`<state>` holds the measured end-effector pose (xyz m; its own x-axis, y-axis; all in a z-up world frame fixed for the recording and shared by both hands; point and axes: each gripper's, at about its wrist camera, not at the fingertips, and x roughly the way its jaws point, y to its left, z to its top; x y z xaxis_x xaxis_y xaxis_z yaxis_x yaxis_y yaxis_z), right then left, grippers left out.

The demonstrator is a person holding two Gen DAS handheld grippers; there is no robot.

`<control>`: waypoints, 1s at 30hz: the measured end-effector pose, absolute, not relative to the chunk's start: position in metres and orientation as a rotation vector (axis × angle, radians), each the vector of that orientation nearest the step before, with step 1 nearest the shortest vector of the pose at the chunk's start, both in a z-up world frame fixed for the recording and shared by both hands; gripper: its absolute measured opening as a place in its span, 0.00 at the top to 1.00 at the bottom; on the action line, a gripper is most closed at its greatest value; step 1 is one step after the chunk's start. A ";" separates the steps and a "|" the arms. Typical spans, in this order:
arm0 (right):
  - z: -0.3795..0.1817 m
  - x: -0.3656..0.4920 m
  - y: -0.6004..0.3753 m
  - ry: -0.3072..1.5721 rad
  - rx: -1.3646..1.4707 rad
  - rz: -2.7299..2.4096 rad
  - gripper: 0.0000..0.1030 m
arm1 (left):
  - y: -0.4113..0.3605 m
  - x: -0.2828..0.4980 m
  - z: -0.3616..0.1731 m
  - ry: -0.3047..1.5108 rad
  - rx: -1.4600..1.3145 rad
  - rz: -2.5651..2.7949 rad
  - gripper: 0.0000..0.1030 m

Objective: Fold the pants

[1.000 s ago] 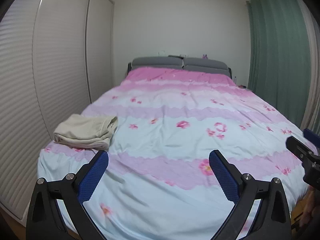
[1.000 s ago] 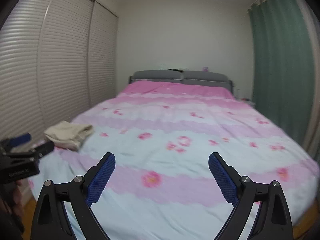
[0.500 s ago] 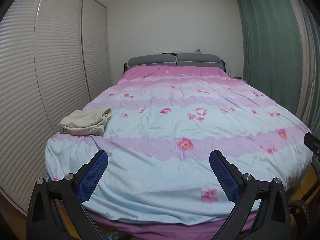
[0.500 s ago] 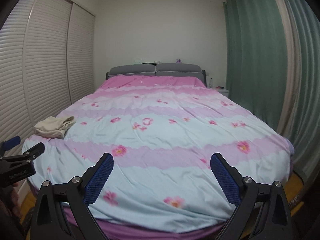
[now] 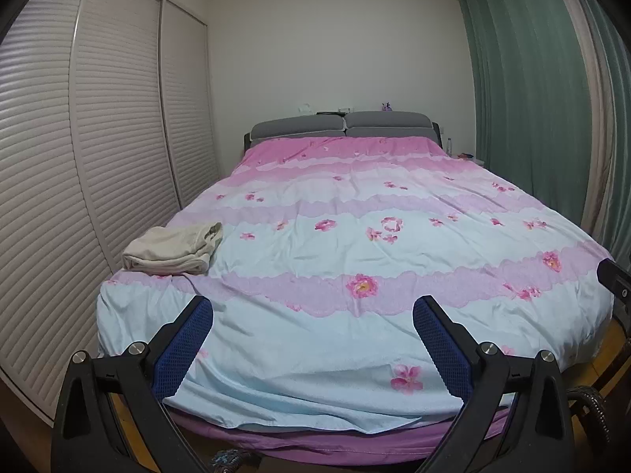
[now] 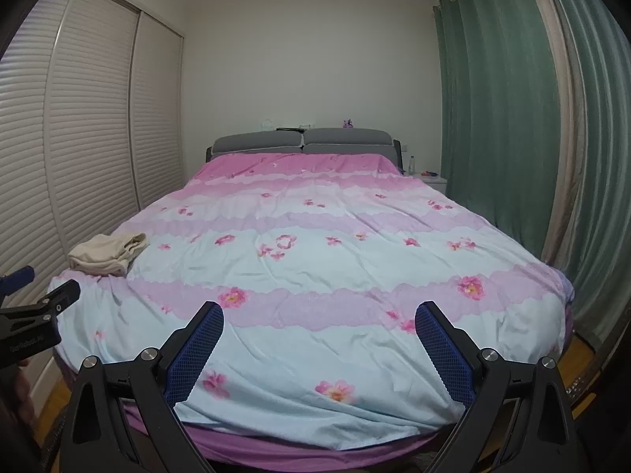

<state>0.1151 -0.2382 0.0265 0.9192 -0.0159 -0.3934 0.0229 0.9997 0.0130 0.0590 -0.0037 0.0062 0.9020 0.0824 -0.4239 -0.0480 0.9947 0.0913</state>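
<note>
Beige pants (image 5: 173, 250) lie folded in a compact stack on the bed's near left corner, also seen in the right wrist view (image 6: 108, 254). My left gripper (image 5: 311, 315) is open and empty, held off the foot of the bed, well short of the pants. My right gripper (image 6: 319, 319) is open and empty too, to the right of the left one. The left gripper's black body (image 6: 35, 315) shows at the left edge of the right wrist view; a bit of the right gripper (image 5: 615, 280) shows at the right edge of the left wrist view.
A wide bed with a pink and pale blue floral cover (image 5: 355, 244) fills the room. Louvred wardrobe doors (image 5: 79, 157) run along the left, green curtains (image 6: 493, 118) along the right. A grey headboard (image 5: 343, 126) and a small nightstand (image 6: 432, 179) stand at the far wall.
Both grippers have pulled back from over the bed to beyond its foot edge, so the whole bed now shows. The folded pants have stayed in place.
</note>
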 end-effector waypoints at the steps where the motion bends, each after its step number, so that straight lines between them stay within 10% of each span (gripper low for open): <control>1: 0.027 0.115 -0.239 0.404 0.020 -0.021 0.04 | -0.004 0.059 0.006 0.442 0.081 0.065 0.00; 30: 0.034 0.113 -0.256 0.399 0.048 -0.028 0.04 | -0.005 0.059 0.007 0.454 0.069 0.053 0.00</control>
